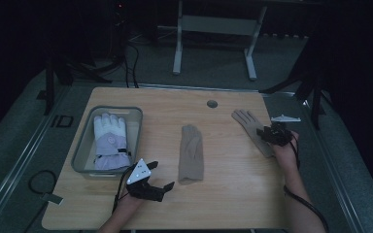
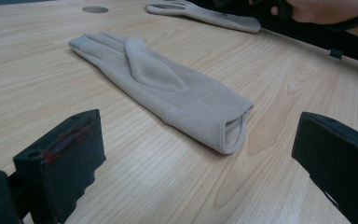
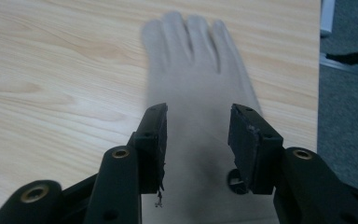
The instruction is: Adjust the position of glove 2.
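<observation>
A beige glove [image 1: 191,154] lies flat mid-table, fingers pointing away; its open cuff [image 2: 230,130] faces my left gripper [image 1: 162,175]. That gripper rests low near the front edge, open wide, its jaws a short way from the cuff [image 2: 196,154]. A second beige glove [image 1: 246,124] lies at the right of the table. My right gripper [image 1: 268,134] hovers over its cuff end, open, jaws straddling the wrist part [image 3: 196,135]. This glove [image 3: 191,70] looks blurred here, and nothing is gripped.
A grey bin [image 1: 83,145] at the left holds a white and lavender padded glove [image 1: 110,141]. A round cable hole [image 1: 212,104] sits near the table's far edge. The table's right edge [image 3: 319,70] runs close beside the right-hand glove.
</observation>
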{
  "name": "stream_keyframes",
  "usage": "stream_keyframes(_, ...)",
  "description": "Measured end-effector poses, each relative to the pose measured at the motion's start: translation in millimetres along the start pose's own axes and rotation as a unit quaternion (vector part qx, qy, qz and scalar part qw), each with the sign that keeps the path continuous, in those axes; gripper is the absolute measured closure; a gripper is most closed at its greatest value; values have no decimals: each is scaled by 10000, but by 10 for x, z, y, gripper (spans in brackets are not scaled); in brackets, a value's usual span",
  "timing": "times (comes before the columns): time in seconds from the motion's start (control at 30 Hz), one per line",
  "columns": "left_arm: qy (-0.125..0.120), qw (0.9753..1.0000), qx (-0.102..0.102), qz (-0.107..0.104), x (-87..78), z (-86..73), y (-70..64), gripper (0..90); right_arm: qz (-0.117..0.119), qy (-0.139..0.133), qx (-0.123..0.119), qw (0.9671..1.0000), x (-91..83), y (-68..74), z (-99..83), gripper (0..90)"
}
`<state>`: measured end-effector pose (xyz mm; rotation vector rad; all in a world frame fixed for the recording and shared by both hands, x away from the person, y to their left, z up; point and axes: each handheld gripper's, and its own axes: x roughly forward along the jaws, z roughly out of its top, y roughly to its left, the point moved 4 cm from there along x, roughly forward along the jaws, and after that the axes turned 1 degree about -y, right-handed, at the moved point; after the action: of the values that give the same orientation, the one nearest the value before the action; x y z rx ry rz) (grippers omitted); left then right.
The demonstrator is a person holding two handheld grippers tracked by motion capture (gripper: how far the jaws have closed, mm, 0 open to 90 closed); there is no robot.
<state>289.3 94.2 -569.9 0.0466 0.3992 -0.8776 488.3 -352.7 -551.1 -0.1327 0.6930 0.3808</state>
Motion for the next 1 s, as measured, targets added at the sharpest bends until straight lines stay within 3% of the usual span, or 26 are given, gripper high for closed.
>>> stream_keyframes(0.3, 15, 10000, -44, 19, 2, -5, 17, 23, 85, 186, 111, 9997, 180, -69, -60, 554)
stream_keyframes(0.37, 45, 10000, -16, 20, 8, -11, 15, 23, -30, 359, -83, 9993, 249, -73, -104, 574)
stream_keyframes(0.5, 55, 10000, -30, 10, 13, -16, 13, 23, 6, 306, -41, 9995, 238, -42, -119, 779)
stream_keyframes(0.57, 66, 10000, -32, 14, 14, -17, 16, 23, -93, 351, 28, 9993, 230, -12, -112, 810)
stream_keyframes(0.8, 25, 10000, -52, 12, 2, -4, 20, 23, -146, 92, 750, 9970, 106, 145, -84, 850)
stream_keyframes(1.0, 3, 10000, -75, 41, -9, 5, 23, 23, -330, 0, 822, 9961, -123, 340, -58, 854)
